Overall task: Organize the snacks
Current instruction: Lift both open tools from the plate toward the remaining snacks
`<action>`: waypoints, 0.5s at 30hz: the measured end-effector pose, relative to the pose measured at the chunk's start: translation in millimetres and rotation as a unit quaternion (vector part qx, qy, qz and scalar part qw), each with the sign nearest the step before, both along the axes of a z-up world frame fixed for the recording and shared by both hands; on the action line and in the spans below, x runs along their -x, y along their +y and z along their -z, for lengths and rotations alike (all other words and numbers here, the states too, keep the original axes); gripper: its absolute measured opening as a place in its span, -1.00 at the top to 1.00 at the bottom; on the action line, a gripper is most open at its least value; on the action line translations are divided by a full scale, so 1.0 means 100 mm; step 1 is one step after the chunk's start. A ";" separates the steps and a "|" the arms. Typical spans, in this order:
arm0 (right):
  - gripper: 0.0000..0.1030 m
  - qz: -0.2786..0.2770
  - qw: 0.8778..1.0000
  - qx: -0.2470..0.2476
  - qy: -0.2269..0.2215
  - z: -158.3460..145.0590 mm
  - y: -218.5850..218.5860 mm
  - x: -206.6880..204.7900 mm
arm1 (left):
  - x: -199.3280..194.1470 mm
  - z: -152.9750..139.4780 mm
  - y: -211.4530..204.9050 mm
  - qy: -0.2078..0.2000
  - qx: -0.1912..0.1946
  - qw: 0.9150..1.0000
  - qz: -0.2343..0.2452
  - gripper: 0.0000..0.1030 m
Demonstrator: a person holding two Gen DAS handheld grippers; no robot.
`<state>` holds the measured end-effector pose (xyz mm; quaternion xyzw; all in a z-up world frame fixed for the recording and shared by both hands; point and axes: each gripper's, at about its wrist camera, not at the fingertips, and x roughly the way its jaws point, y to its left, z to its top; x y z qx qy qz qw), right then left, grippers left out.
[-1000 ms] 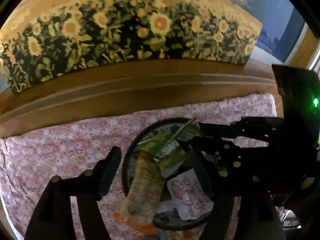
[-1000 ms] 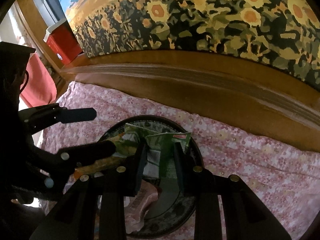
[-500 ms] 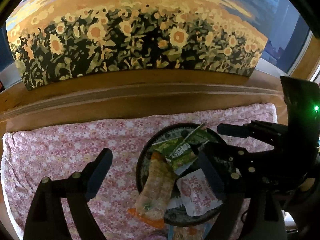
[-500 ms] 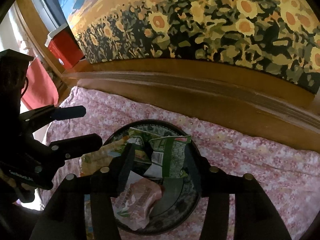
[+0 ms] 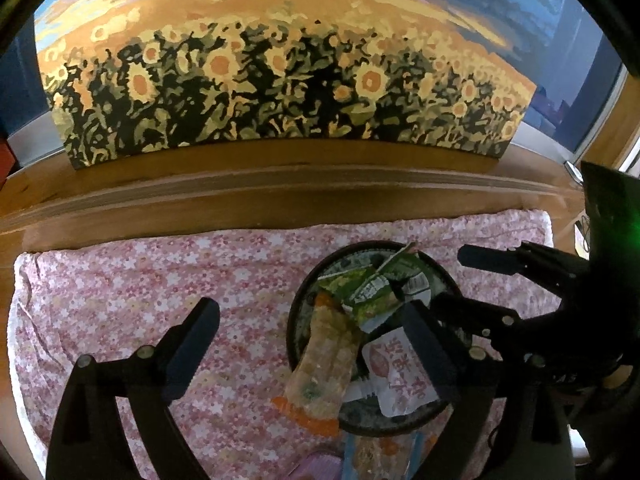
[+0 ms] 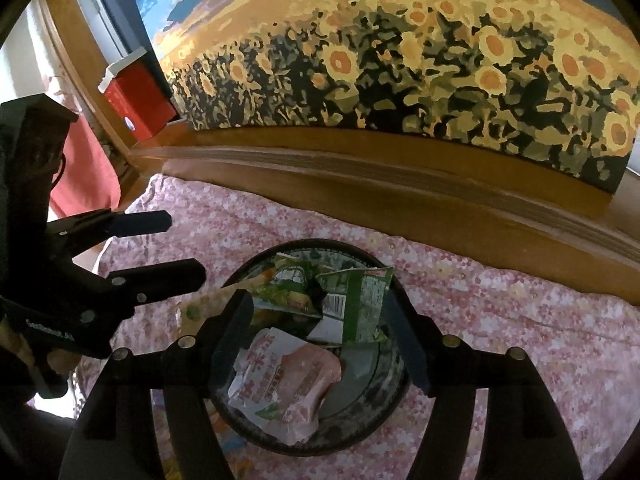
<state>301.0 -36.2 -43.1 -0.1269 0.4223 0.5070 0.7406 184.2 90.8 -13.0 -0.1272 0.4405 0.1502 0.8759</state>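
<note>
A round dark plate (image 5: 294, 320) (image 6: 384, 412) sits on the pink floral cloth and holds several snack packets. Green packets (image 5: 368, 292) (image 6: 360, 304) lie at its far side. A long orange packet (image 5: 324, 368) hangs over the near left rim, beside a white and pink packet (image 5: 396, 376) (image 6: 296, 380). My left gripper (image 5: 312, 332) (image 6: 160, 248) hovers above the plate's left half, its jaws opening and touching nothing. My right gripper (image 6: 320, 320) (image 5: 476, 284) hangs over the plate, its jaws opening. The green packet stands between its fingers, and the pads are off it.
A wooden ledge (image 5: 280, 184) runs behind the floral cloth (image 5: 120, 280), with a sunflower painting (image 5: 280, 80) leaning on it. A red box (image 6: 136, 100) stands at the ledge's left end. Another packet (image 5: 376, 456) lies on the cloth in front of the plate.
Both grippers opened wider and drew back and up from the plate. The right gripper let go of the green packet, which now rests on the plate.
</note>
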 end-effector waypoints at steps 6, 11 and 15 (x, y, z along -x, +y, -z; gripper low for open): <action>-0.36 0.007 1.000 -0.003 -0.006 -0.06 -0.09 0.09 | 0.11 -0.02 -0.01 0.004 0.004 1.000 -0.003 -0.86; -0.37 0.011 1.000 -0.005 -0.009 -0.10 -0.17 0.17 | 0.23 -0.06 -0.03 -0.001 0.002 1.000 -0.006 -0.86; -0.37 0.013 1.000 -0.006 -0.011 -0.12 -0.23 0.25 | 0.35 -0.07 -0.06 0.001 -0.002 1.000 -0.008 -0.86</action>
